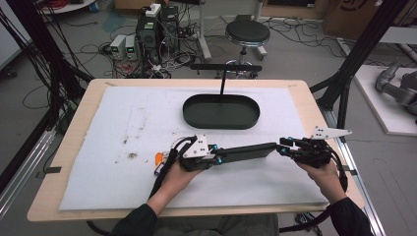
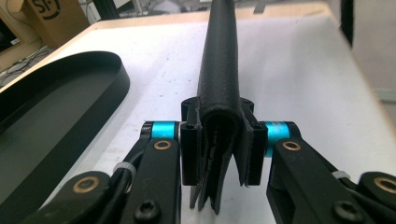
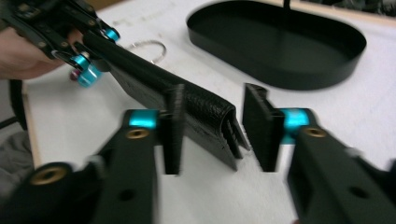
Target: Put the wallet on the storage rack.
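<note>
- A wooden table [image 1: 74, 125] seen from above, covered by a white mat [image 1: 147, 123] with a few dark specks on its left half.
- A person's two forearms in dark sleeves come in from the bottom edge, each hand holding a black two-jaw gripper with blue fittings.
- The left gripper [image 1: 216, 156] sits near the middle of the mat, jaws clenched on one end of a long black wallet [image 1: 246, 151].
- In the left gripper view, the wallet [image 2: 219, 93] stands on edge, pinched between the two jaws, its folded layers facing the camera and its length running away over the mat.
- The right gripper [image 1: 285, 147] is at the wallet's other end, near the mat's right side.
- In the right gripper view, its jaws are spread wide, with the wallet's end [image 3: 205, 121] between them, against the left jaw and clear of the right one.
- A black oval tray [image 1: 221, 112] lies further back on the mat, with a thin upright post at its far rim.
- A small orange item [image 1: 159, 158] and a thin ring lie just left of the left gripper.
</note>
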Demonstrator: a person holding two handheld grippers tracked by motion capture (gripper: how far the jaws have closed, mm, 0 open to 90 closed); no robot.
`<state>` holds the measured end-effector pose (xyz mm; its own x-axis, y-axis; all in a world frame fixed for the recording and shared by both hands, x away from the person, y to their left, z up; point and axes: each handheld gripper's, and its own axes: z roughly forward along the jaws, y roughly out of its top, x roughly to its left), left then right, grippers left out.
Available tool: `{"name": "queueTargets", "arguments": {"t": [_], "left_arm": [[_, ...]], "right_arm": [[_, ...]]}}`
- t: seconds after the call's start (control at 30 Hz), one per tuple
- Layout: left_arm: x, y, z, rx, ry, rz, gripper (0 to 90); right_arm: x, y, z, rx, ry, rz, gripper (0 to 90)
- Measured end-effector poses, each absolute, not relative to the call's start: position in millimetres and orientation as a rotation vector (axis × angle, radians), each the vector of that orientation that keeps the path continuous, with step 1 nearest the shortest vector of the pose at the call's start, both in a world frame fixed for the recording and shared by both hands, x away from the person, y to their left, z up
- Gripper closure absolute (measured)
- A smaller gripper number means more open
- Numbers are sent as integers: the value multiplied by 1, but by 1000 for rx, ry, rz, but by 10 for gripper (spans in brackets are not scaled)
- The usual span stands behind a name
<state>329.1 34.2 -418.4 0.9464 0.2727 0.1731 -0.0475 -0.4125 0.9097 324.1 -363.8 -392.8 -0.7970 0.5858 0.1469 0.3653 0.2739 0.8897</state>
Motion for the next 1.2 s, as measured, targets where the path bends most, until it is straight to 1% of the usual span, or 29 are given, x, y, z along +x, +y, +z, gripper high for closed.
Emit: {"name": "queueTargets", "arguments": {"t": [0.03,0.13,0.17,0.2,0.23,0.33,0.43,0.53,0.6,0.63,0.67,0.7,0.73,0.77,0.8,0.87,0.9,0.93,1.0,1.1,1.2], "left_arm": [[329,41,-415,1950,166,328,745],[328,48,-411,1926,173,305,747],[328,51,-409,1910,174,290,747],[328,55,-407,1892,177,275,748],[329,58,-404,1870,177,262,748],[329,69,-392,1834,150,203,749],[328,72,-387,1829,133,181,749],[328,77,-384,1798,123,142,749],[329,80,-382,1796,115,114,749],[330,81,-382,1801,113,111,749],[330,83,-381,1806,108,113,749],[330,84,-380,1812,110,120,749],[332,88,-380,1807,110,102,748],[332,88,-380,1807,110,102,748],[332,89,-380,1807,110,99,748],[333,92,-380,1811,109,92,747],[334,94,-381,1808,111,94,745],[334,95,-381,1804,115,92,745],[336,97,-381,1801,113,102,738],[335,97,-381,1795,115,113,733],[336,98,-381,1793,129,131,698]], "right_arm": [[323,-364,-390,843,2316,1570,561],[323,-363,-386,809,2299,1592,467],[323,-363,-386,809,2299,1592,467],[324,-360,-384,789,2310,1603,439],[324,-360,-384,789,2310,1603,439],[326,-349,-383,739,2334,1620,367],[326,-341,-382,692,2343,1622,353],[327,-329,-381,626,2389,1653,366],[328,-322,-381,586,2418,1659,419],[328,-318,-381,556,2427,1666,472],[327,-313,-380,512,2434,1662,546],[327,-313,-380,512,2434,1662,546],[327,-310,-380,492,2442,1665,586],[327,-309,-380,479,2449,1667,607],[327,-309,-380,479,2449,1667,607],[327,-308,-381,447,2465,1661,659],[326,-307,-381,412,2473,1659,706],[326,-307,-381,412,2473,1659,706],[324,-305,-380,382,2463,1664,742],[323,-304,-380,377,2454,1669,752],[321,-303,-380,363,2442,1668,762]]}}
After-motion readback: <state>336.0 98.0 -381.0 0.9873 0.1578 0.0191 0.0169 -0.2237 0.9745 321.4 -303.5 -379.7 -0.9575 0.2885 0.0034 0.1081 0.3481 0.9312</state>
